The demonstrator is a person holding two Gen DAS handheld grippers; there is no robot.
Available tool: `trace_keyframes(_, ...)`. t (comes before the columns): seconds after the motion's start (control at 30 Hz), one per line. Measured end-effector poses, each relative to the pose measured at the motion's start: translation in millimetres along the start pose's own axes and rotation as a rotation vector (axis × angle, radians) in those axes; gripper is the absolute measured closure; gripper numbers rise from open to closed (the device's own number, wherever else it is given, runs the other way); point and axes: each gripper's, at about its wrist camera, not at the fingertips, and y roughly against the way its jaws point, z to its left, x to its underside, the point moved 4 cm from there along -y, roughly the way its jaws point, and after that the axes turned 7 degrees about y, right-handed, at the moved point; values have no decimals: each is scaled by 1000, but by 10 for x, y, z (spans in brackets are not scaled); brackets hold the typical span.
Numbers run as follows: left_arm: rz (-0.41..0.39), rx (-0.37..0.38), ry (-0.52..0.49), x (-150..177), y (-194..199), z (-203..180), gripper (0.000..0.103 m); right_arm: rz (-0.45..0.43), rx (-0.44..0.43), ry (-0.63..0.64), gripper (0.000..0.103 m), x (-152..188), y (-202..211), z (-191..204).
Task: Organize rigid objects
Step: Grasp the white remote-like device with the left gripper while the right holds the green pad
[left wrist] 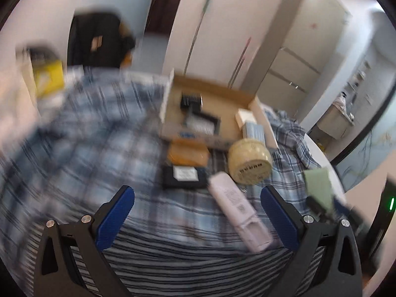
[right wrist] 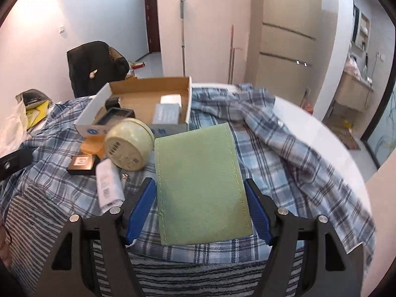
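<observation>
We look across a round white counter [right wrist: 321, 133] draped with a blue plaid cloth [right wrist: 284, 148], pale walls and a tall cabinet behind it. Near the far edge sits a shallow cardboard box [right wrist: 148, 91] already holding a few small boxes and dark items. Just in front of it lie a cream round tin [right wrist: 128, 146] on its side, an orange flat packet [right wrist: 94, 143], a dark box with a label [right wrist: 81, 164] and a white remote-like stick [right wrist: 109, 185], all close together on the cloth. Our right tool [right wrist: 200, 212] has a green flat case [right wrist: 200, 185] clamped between its blue pads, lifted above the cloth and tilted slightly, its top edge just short of the cardboard box. Our left tool [left wrist: 198, 219] is spread wide with nothing between its pads, poised over the cloth near the white stick; that view is heavily blurred, so finer detail escapes us.
</observation>
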Motion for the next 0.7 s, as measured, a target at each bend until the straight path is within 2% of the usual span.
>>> trace_keyframes(0.1, 119, 39, 91, 21, -272, -78, 2, -2, -7, -22, 32, 58, -28, -71)
trace_keyframes(0.17, 178, 39, 118, 64, -423, -141, 14, -9, -2, -26, 32, 76, -34, -107)
trace_keyframes(0.2, 194, 37, 129, 81, -481, -162, 16, -11, -1, -30, 32, 86, -39, -127)
trace_keyframes(0.27, 228, 45, 172, 125, -619, -220, 31, -9, -8, -37, 32, 107, -59, -152)
trace_keyframes(0.4, 319, 49, 200, 254, -862, -350, 44, -10, -31, -55, 32, 133, -52, -198)
trace_keyframes(0.47, 339, 38, 194, 291, -931, -406, 46, -17, -27, -64, 32, 135, -33, -226)
trace_keyframes(0.7, 310, -26, 158, 271, -1024, -425, 49, -27, -45, -66, 32, 137, 10, -224)
